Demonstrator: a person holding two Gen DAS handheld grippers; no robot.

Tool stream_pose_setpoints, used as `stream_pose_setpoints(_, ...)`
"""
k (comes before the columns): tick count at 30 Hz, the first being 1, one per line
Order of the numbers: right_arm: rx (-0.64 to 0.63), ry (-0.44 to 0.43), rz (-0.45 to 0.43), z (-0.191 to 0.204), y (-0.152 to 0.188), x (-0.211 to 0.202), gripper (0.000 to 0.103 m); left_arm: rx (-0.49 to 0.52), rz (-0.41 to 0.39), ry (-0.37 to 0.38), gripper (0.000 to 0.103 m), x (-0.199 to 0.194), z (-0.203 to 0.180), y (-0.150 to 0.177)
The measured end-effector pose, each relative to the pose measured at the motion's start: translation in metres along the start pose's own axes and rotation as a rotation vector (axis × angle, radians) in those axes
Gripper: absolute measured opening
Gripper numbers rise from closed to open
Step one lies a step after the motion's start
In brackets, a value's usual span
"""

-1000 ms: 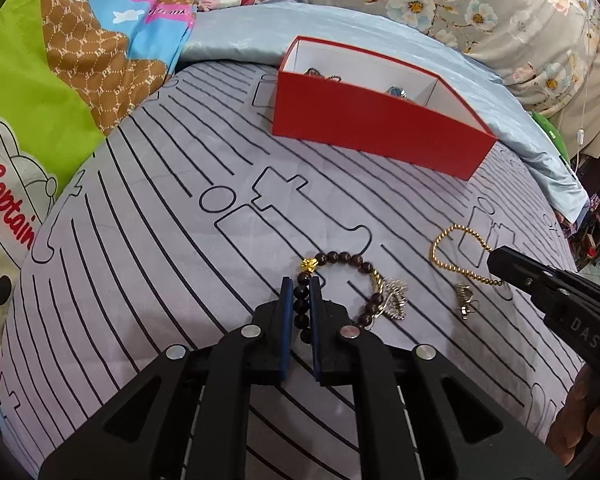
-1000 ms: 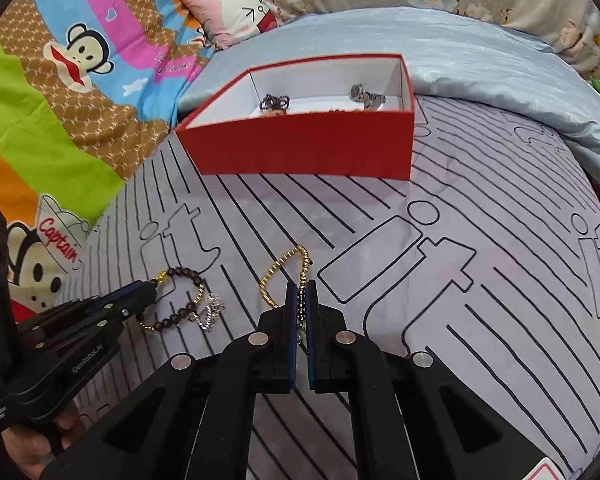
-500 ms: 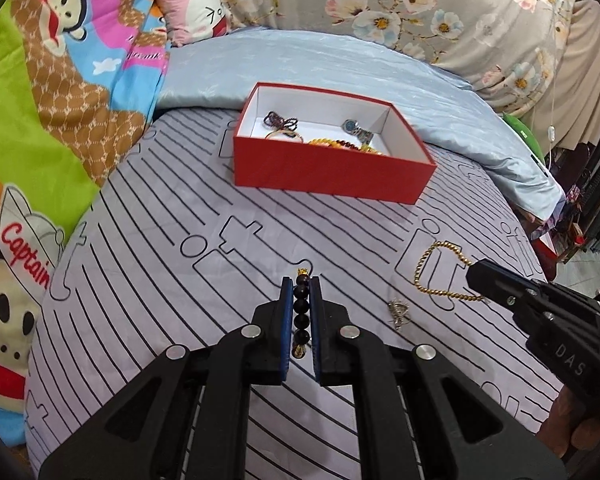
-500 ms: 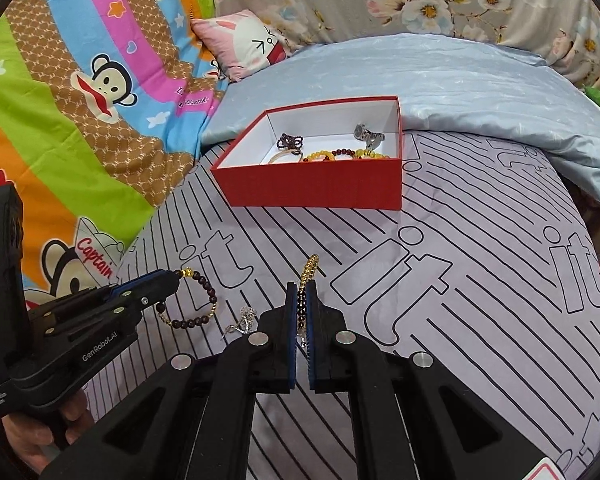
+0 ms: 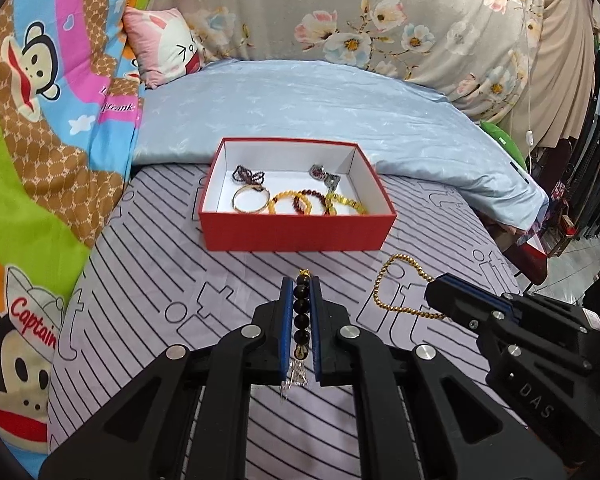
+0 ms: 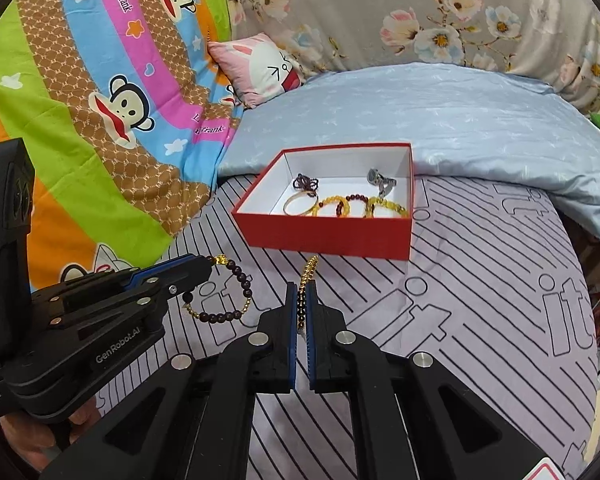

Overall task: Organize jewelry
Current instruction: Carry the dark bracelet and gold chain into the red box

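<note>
The red box (image 5: 296,232) sits straight ahead of both grippers, farther up the bed, its long side turned across their line of approach and its open white inside facing up. Both grippers are lifted clear of the cover and point down toward it at a slant. From the left wrist view the box is almost dead centre; from the right wrist view it lies a little right of centre, so I'd judge neither hand much nearer than the other.

The surface is a lilac bedspread (image 5: 148,280) printed with black stripes, soft and slightly rumpled. Beyond the box lies a pale blue quilt (image 5: 320,104), with a monkey-print blanket (image 6: 100,92) to the left, a pink cushion (image 5: 164,46) and a floral curtain (image 5: 380,12) behind.

Inside the box lie several bracelets already: a gold bangle (image 5: 250,201), amber and dark red bead loops, and a watch-like piece near the back corner.

The left gripper (image 5: 300,312) is clamped tight on a dark bead bracelet (image 6: 236,300), which hangs as a loop below it with a silver charm dangling. The right gripper (image 6: 301,312) is likewise pinched on a gold bead chain (image 5: 396,292), drooping free off the cover.
</note>
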State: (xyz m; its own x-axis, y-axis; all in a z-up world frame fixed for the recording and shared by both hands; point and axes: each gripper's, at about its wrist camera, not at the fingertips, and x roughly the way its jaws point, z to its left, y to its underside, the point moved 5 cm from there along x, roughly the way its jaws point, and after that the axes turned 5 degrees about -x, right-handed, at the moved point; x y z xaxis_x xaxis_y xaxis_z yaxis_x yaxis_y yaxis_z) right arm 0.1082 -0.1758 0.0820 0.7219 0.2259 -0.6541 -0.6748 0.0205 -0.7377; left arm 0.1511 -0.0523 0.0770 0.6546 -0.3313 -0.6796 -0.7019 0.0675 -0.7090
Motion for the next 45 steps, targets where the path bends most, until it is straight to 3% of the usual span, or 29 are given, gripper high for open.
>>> stream_pose_setpoints(12, -0.016, 0.03, -0.065, -0.02, -0.061, 0.021, 0.004, 0.021, -0.096, -0.001, 0.008, 0.016, 0.001, -0.071)
stream_pose_setpoints(22, -0.028, 0.058, -0.086, -0.035, -0.11, 0.069, 0.004, 0.043, -0.132, -0.038, 0.008, 0.064, 0.002, -0.126)
stream_pose_setpoints(34, 0.011, 0.081, -0.036, -0.059, -0.127, 0.132, 0.004, 0.03, -0.062, -0.077, 0.008, 0.137, 0.009, -0.137)
stream_pose_setpoints(45, 0.014, 0.091, 0.003, -0.067, -0.124, 0.164, 0.004, 0.015, -0.037, -0.087, 0.008, 0.168, 0.014, -0.137)
